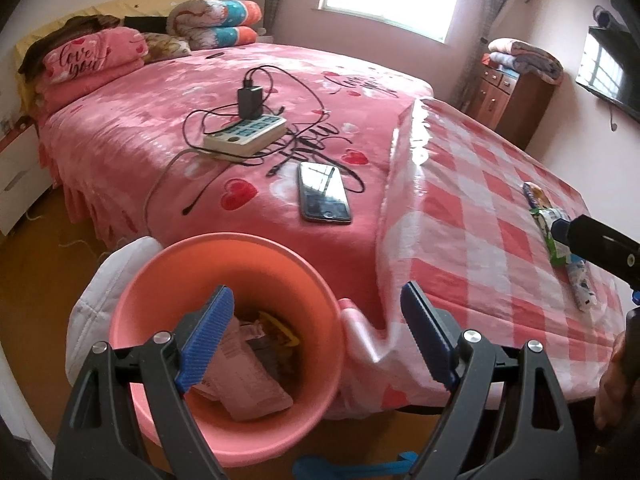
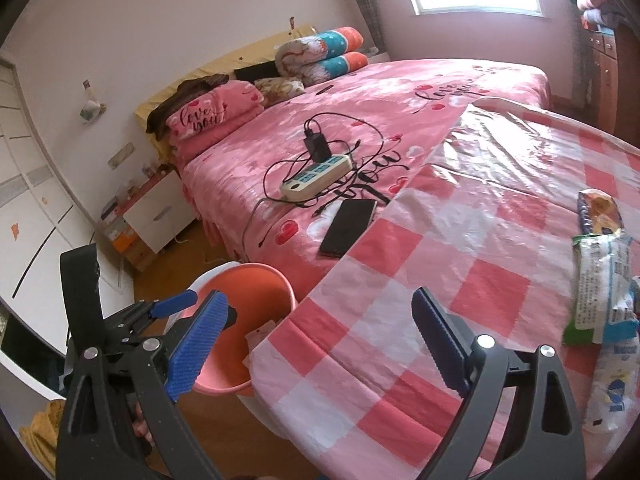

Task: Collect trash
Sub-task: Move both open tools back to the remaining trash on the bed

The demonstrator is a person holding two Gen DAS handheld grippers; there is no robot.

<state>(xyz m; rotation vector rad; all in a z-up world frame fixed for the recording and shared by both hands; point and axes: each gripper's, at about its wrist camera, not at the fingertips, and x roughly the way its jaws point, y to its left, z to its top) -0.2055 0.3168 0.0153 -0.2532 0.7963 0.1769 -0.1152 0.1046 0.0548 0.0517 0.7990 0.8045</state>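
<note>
1. Left gripper (image 1: 316,336): jaws wide, holding nothing, poised above the pink bin (image 1: 228,420), which already holds wrappers. Keep it clear of the rim.
2. Right gripper (image 2: 320,344): jaws wide, empty, over the checked tablecloth (image 2: 460,240).
3. Trash: wrappers (image 2: 600,296) lie to its right on the cloth. Approach low and close on one wrapper only.
</note>
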